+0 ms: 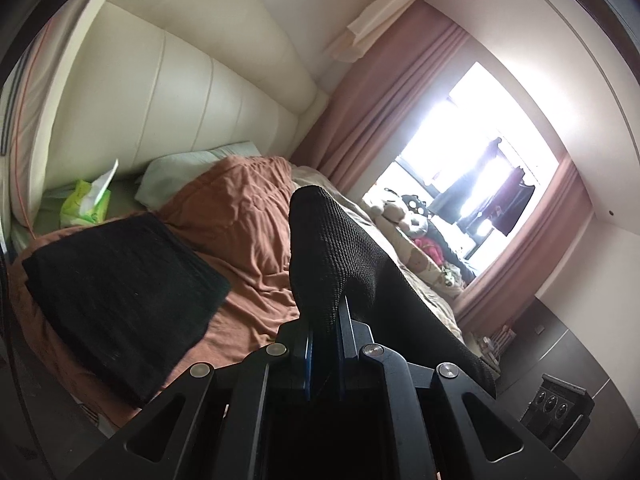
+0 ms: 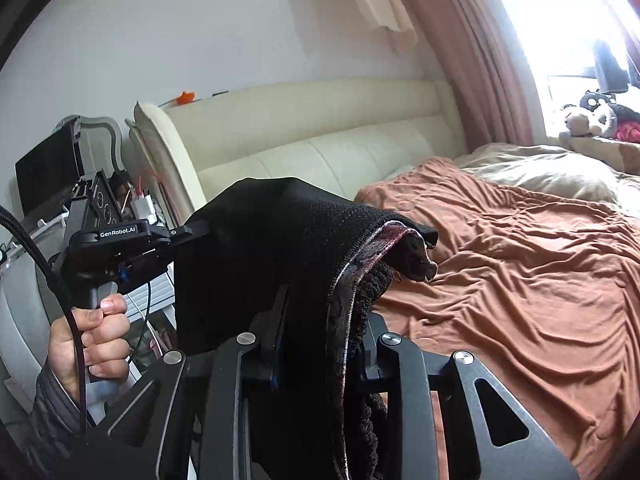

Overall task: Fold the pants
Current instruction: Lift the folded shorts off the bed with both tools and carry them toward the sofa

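The black knit pants [image 1: 332,248] hang above the bed, stretched between both grippers. My left gripper [image 1: 326,316] is shut on a thin edge of the fabric, which stands up past its fingertips and drapes off to the right. In the right wrist view my right gripper [image 2: 324,312] is shut on the thick bunched waistband of the pants [image 2: 280,240], whose striped inner lining shows. The left gripper [image 2: 196,231] appears there at the left, held by a hand [image 2: 92,340], with its tips buried in the same black cloth.
A folded black garment [image 1: 120,292] lies on the rust-orange blanket [image 2: 520,280] at the left side of the bed. A green tissue pack [image 1: 86,204] and pillow [image 1: 192,172] sit by the cream headboard [image 2: 320,148]. Stuffed toys [image 2: 596,116] line the window sill. A cluttered nightstand [image 2: 48,176] stands left.
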The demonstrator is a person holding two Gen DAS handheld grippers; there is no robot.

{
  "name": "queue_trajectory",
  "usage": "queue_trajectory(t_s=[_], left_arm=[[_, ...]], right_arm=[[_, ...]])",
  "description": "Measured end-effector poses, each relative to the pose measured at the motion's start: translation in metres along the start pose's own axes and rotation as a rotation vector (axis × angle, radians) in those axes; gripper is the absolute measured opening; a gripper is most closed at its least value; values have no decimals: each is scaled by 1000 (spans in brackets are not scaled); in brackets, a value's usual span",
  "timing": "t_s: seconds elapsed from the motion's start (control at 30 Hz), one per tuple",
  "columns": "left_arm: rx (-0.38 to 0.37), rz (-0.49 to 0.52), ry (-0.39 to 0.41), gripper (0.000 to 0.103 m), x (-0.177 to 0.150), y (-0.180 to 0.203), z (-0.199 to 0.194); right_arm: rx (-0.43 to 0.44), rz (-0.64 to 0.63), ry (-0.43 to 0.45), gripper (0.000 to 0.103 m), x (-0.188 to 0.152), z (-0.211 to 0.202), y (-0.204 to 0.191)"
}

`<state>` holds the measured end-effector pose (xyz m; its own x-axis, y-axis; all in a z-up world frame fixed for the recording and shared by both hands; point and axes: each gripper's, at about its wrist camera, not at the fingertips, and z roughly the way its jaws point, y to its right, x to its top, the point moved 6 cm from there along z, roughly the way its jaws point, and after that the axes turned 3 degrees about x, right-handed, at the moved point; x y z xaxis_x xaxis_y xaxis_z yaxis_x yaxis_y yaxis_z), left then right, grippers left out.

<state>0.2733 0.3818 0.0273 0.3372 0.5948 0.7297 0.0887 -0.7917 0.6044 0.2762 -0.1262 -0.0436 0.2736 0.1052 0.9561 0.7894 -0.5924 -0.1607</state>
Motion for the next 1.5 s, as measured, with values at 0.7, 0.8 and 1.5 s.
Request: queue_trajectory(t_s=[0.7,0.8,1.5], left_arm=[[228,130,10,8,102,-76,1],[252,138,7,8,108,-87,11],[425,151,-135,8,126,-175,141]], right_arm=[[113,19,-74,23,16,129,-51],[128,40,-90,23,15,146,-49],[178,213,-195,23,4,275,-11]])
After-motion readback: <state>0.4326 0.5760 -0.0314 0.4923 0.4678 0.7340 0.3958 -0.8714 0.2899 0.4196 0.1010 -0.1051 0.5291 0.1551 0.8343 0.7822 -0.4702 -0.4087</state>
